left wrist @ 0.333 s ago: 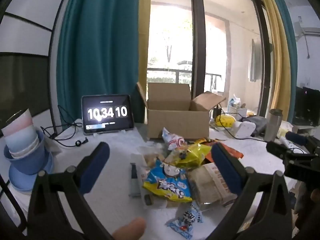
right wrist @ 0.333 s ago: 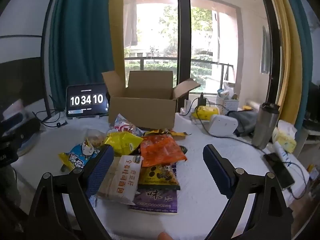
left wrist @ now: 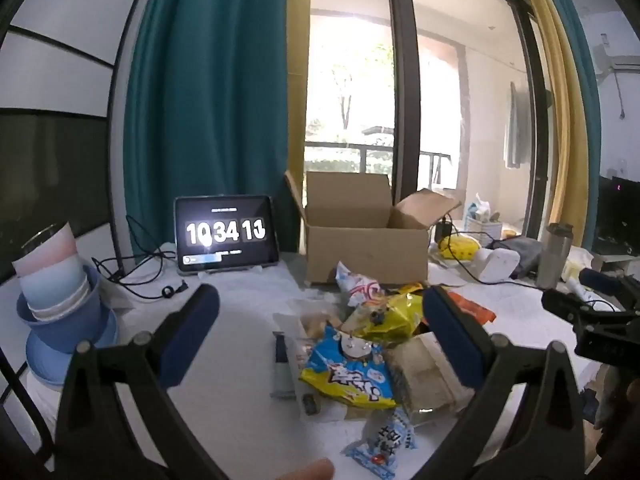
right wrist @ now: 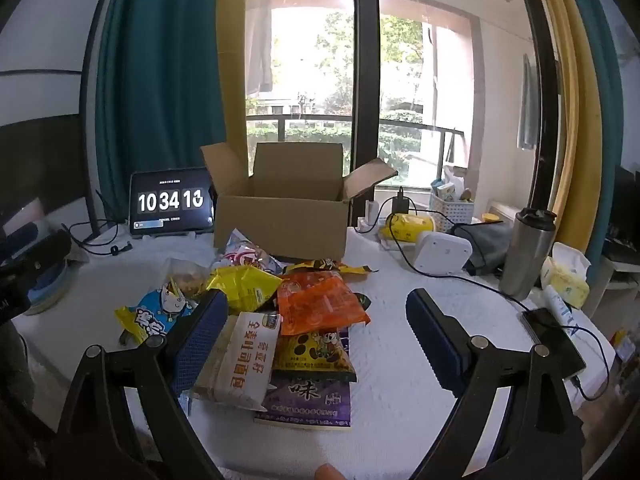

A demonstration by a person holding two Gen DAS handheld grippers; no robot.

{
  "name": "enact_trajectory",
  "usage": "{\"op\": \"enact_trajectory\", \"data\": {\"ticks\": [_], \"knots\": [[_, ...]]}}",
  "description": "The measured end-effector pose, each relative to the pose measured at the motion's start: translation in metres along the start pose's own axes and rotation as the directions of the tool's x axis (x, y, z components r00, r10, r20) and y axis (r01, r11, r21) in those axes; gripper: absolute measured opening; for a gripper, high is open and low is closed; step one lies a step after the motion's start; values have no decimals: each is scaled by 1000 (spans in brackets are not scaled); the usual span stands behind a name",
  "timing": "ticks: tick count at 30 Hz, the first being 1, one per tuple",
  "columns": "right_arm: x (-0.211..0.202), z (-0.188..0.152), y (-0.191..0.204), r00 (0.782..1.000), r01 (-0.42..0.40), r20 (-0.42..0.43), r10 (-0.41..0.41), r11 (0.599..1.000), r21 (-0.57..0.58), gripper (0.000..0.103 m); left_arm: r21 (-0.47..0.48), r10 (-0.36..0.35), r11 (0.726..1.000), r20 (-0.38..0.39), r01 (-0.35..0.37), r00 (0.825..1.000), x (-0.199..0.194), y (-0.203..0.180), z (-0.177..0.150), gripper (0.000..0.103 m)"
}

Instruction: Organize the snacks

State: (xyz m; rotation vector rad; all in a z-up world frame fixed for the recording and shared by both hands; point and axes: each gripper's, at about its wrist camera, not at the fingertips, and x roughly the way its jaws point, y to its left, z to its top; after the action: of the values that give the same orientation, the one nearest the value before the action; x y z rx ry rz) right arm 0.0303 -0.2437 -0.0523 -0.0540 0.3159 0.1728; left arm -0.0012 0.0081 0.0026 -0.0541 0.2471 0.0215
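Note:
A pile of snack packs lies on the white table before an open cardboard box (left wrist: 366, 240) (right wrist: 282, 216). It holds a blue-and-yellow bag (left wrist: 346, 372) (right wrist: 154, 314), a yellow bag (left wrist: 384, 314) (right wrist: 244, 286), an orange bag (right wrist: 320, 302), a white bread pack (right wrist: 244, 354) (left wrist: 424, 372), a purple pack (right wrist: 306, 398) and a small blue packet (left wrist: 386, 438). My left gripper (left wrist: 320, 332) is open and empty above the pile's left side. My right gripper (right wrist: 316, 332) is open and empty above the pile's middle.
A tablet clock (left wrist: 226, 234) (right wrist: 170, 204) stands left of the box, with cables. Stacked blue bowls and cups (left wrist: 60, 300) sit at the left edge. A steel flask (right wrist: 526, 254), white device (right wrist: 442, 252), tissue pack (right wrist: 564, 276) and phone (right wrist: 554, 338) lie right.
Both grippers have barely moved; the right one sits slightly nearer the pile. The clock has ticked on.

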Motion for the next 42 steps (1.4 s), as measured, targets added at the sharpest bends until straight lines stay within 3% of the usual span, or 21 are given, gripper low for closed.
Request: {"op": "enact_trajectory", "data": {"ticks": [42], "knots": [[4, -6, -3, 1000, 6, -14, -6, 1000, 10, 93, -1, -3, 1000, 18, 3, 1000, -6, -3, 1, 103]]}}
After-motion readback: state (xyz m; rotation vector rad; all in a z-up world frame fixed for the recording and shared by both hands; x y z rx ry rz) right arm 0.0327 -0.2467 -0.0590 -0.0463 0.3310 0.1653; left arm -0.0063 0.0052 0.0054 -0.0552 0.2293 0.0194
